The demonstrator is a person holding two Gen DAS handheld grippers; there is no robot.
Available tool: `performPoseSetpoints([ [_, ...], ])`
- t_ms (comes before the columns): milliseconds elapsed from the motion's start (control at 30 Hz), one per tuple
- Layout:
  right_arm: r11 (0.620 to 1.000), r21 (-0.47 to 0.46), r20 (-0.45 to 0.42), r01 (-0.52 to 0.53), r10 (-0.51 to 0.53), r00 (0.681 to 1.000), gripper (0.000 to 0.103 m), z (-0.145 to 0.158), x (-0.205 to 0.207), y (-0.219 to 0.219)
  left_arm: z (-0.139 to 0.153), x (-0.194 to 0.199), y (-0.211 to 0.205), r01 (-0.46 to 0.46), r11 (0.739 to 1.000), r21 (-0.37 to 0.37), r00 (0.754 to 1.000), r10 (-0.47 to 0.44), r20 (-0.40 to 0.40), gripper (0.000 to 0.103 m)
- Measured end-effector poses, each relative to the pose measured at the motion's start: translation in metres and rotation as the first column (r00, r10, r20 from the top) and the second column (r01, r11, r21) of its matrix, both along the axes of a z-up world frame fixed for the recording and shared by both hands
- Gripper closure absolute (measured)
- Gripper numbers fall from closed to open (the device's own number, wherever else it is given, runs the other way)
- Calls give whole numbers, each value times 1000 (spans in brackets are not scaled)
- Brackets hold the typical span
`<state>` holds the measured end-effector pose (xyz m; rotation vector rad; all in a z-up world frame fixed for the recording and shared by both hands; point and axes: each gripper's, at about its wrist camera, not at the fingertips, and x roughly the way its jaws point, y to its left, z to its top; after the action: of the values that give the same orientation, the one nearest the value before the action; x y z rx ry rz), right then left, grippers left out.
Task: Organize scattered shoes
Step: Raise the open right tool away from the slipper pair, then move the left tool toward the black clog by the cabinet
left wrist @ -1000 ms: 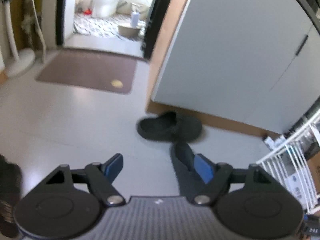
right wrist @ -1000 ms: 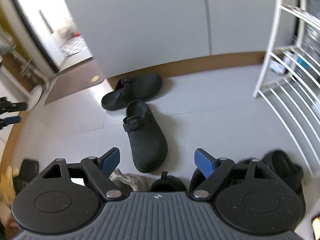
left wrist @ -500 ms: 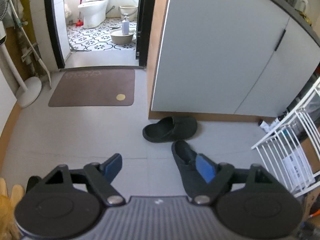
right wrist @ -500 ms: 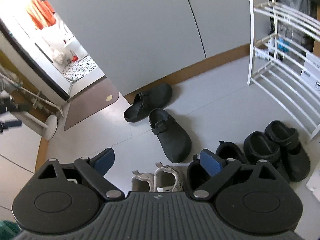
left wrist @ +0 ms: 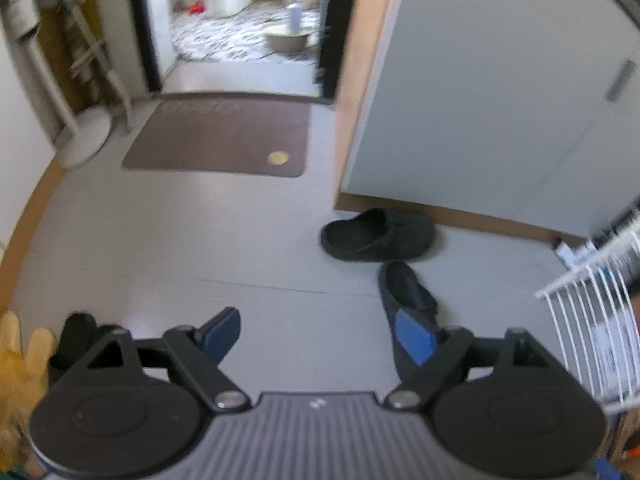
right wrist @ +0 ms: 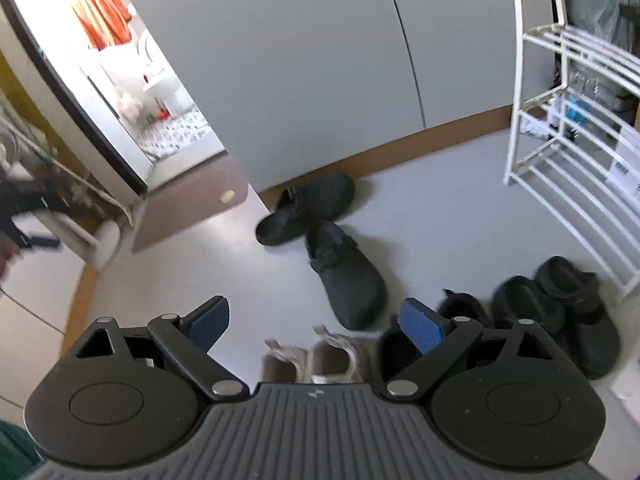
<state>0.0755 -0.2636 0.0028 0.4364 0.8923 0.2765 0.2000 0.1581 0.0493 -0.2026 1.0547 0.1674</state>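
Observation:
Two black clogs lie loose on the grey floor. One clog (left wrist: 378, 235) (right wrist: 308, 208) lies sideways by the cabinet base. The other clog (left wrist: 406, 304) (right wrist: 346, 274) lies in front of it, pointing toward me. In the right wrist view a beige pair (right wrist: 320, 358), a black pair (right wrist: 460, 308) and a pair of black slip-ons (right wrist: 560, 304) stand in a row near me. My left gripper (left wrist: 318, 330) is open and empty above the floor. My right gripper (right wrist: 316, 318) is open and empty above the row. The left gripper also shows at the right wrist view's left edge (right wrist: 38, 240).
A grey cabinet (left wrist: 500, 92) stands behind the clogs. A white wire rack (right wrist: 576, 128) (left wrist: 596, 316) stands at the right. A brown mat (left wrist: 224, 140) lies before the bathroom doorway. A white fan base (left wrist: 82, 140) and yellow gloves (left wrist: 20, 364) are at the left.
Both grippers stayed open and empty. The left view swung to the right and nearer the clogs. The right view pulled back a little, showing more of the shoe row.

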Motion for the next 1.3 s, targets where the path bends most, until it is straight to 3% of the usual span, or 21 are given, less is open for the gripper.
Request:
performPoseSetpoints([
  [167,993,-113,39,-33,38,999,8,-21,21,18,-50,39,14,30,999,-15,1000,-30,4,19],
  [433,997,-65,3,44,-44,999,8,-62,75,21,-109,86,21,25,999,-34,1000,-25,-3,19],
  [567,992,-126,-18,-21,19,1000,8,-84,96,35,-136,107,21,-23,999,-33,1000,23,2,21],
  [700,980,-184,-8,-75,75,997,8,-97,105,47,-160,124,10,28,998,-50,999,-28,16,21],
  [1067,990,-92,-20,-109,108,994,8,-151,111,53,-226,166,-16,87,996,-19,995,-86,54,21],
  [1300,983,-86,-49,-162,158,986,8,-182,122,57,-263,189,-28,106,993,-46,994,-105,27,20],
])
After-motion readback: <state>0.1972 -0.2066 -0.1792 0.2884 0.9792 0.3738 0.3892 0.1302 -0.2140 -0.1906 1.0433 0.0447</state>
